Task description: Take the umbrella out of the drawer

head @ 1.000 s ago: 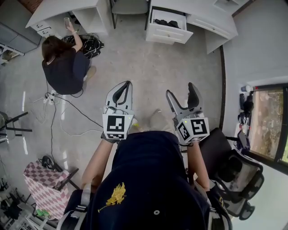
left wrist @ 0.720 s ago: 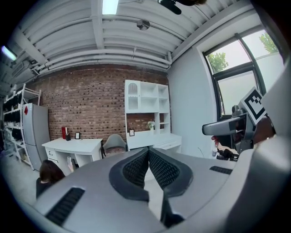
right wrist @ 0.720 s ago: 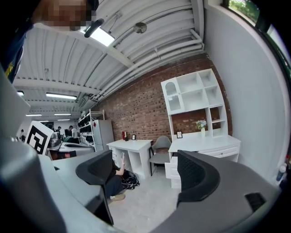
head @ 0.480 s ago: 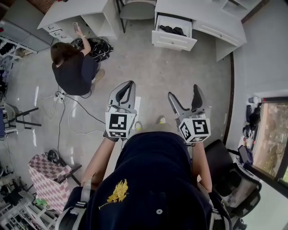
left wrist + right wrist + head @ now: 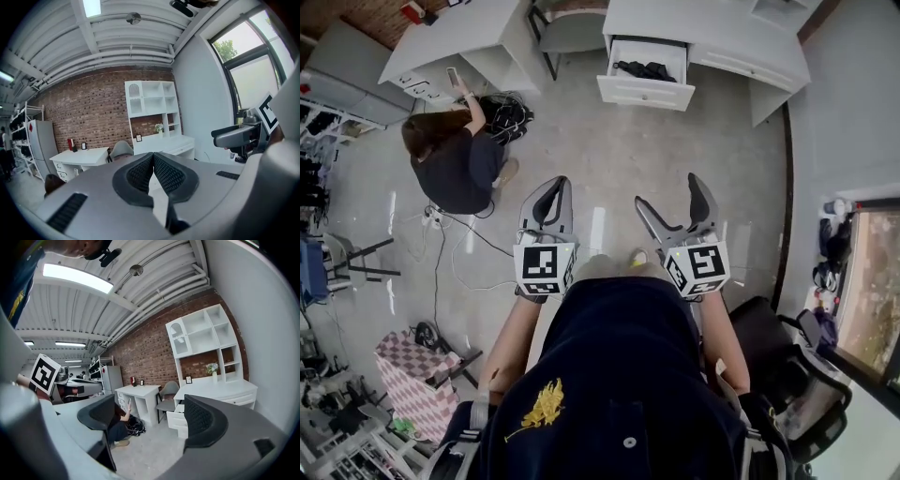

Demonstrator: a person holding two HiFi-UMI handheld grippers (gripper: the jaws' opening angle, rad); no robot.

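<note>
The dark folded umbrella (image 5: 642,68) lay inside the open white drawer (image 5: 645,92) of the long white desk (image 5: 722,33) at the far side of the room, well apart from both grippers. Nearer, above the pale grey floor (image 5: 609,150), the right gripper (image 5: 668,192) held its jaws wide; they had just been opening, and nothing stood between them. Just to its left, the left gripper (image 5: 551,187) had its jaws together at the tips, with nothing in them. Both pointed toward the far desk. A grey chair (image 5: 567,23) stood left of the drawer. At the far left a crouching person in dark clothes (image 5: 450,169) raised one hand to a second white desk (image 5: 450,37), beside a black tangle of cables (image 5: 504,114).
</note>
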